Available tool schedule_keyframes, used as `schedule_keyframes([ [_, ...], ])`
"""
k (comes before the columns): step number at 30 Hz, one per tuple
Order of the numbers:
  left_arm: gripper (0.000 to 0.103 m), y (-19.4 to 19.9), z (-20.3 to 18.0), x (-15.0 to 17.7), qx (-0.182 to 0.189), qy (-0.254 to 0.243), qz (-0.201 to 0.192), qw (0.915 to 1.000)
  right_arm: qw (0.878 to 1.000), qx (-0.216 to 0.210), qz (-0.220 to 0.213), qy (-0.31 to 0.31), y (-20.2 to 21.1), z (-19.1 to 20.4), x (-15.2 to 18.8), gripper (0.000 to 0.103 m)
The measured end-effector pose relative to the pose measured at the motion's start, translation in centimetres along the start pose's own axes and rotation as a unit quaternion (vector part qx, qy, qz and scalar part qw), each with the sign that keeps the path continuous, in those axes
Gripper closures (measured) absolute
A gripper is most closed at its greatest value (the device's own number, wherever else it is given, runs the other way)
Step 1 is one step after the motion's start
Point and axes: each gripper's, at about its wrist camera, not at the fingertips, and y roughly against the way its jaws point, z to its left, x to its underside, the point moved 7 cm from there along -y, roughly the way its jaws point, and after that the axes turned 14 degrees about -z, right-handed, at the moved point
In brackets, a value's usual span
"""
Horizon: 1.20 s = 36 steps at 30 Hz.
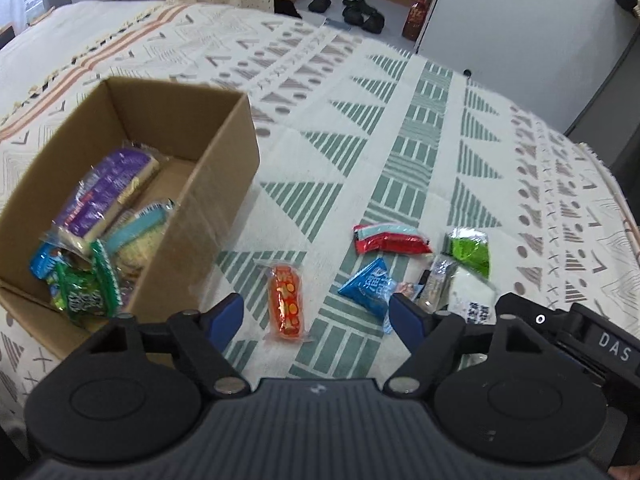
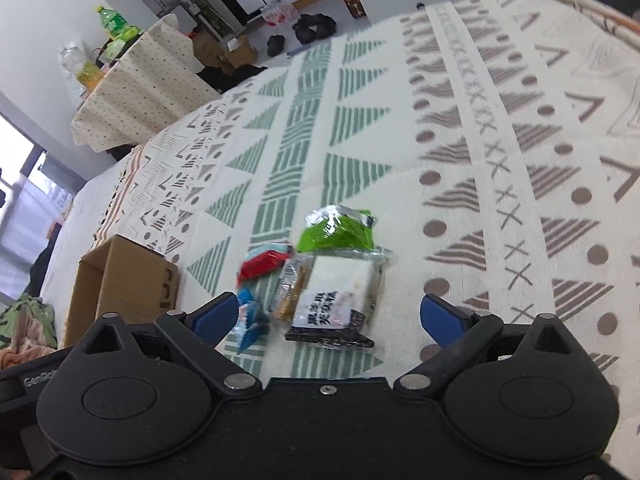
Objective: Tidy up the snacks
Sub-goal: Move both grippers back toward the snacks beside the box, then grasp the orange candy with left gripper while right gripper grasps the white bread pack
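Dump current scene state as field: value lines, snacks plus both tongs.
surface: patterned cloth
container: cardboard box, open top, left side of cloth
in box: several packets, including purple packet and green packet
loose on cloth: orange packet, blue packet, red packet, lime green packet, white sandwich pack
left tongs: open, empty, above orange packet
right tongs: open, empty, facing white sandwich pack

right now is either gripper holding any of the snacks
Nothing is held. The left gripper and right gripper both have open jaws with only patterned cloth and loose packets between them, none touched.
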Motion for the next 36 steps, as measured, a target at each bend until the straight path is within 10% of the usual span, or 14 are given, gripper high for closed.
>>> schedule_keyframes([
  [19, 0.053, -5.2, 1.2, 2.3, -0.046, 0.003, 0.027, 0.9986, 0.998, 0.013, 0.033, 0.046, -4.0, 0.3, 1.6, 0.013],
  [23, 0.078, -5.2, 1.7, 2.2, -0.057, -0.007, 0.022, 0.9981, 0.996, 0.029, 0.033, 0.082, -4.1, 0.9, 2.1, 0.021],
  [28, 0.085, -4.8, 2.2, 1.7, -0.027, -0.008, 0.032, 0.9991, 0.994, 0.037, 0.024, 0.099, -3.8, 1.0, 2.3, 0.051],
  [36, 0.086, -2.0, 2.4, 0.1, 0.036, -0.006, 0.016, 0.9992, 0.996, 0.043, 0.009, 0.073, -1.9, 1.4, 1.9, 0.058],
])
